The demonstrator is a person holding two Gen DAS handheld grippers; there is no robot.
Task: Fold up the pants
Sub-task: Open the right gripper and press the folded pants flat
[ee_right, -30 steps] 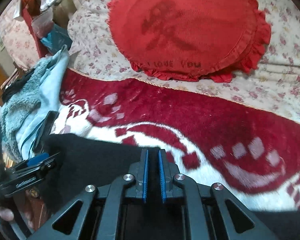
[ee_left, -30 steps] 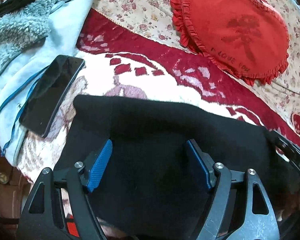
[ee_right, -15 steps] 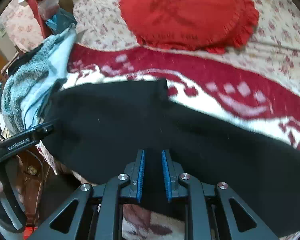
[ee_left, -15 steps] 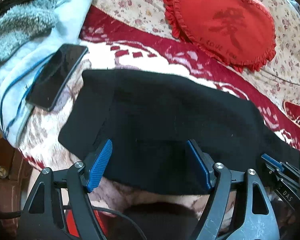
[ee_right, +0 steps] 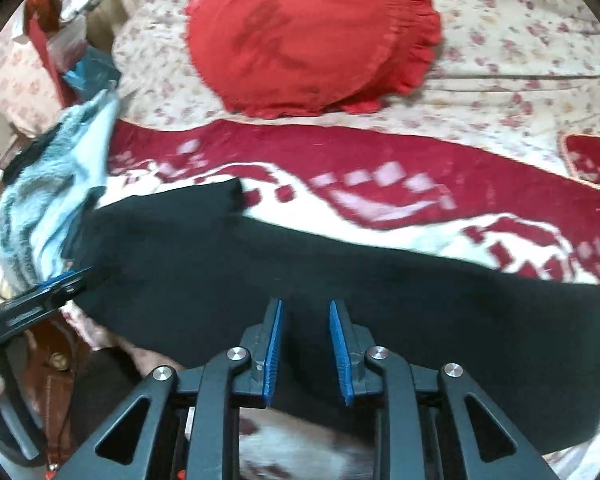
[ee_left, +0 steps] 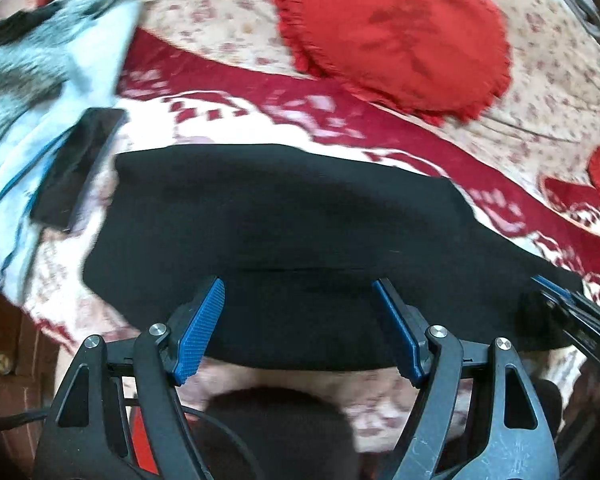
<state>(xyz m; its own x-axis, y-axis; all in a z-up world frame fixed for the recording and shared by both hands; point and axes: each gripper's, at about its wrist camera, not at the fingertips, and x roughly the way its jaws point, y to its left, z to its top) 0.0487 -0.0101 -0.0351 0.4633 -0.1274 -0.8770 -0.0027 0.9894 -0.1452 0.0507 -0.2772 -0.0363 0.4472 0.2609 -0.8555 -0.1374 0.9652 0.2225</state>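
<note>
Two close downward wrist views, shared black pants [ee_left: 292, 240]

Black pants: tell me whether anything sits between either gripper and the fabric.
Nothing visible does. The black pants lie flat on the red-and-white blanket, bare beneath the open left gripper and the opening right gripper. The phone lies beside their left edge, off the cloth.

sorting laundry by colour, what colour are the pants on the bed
Plain black pants, no pattern; the right wrist view shows them best.
</note>
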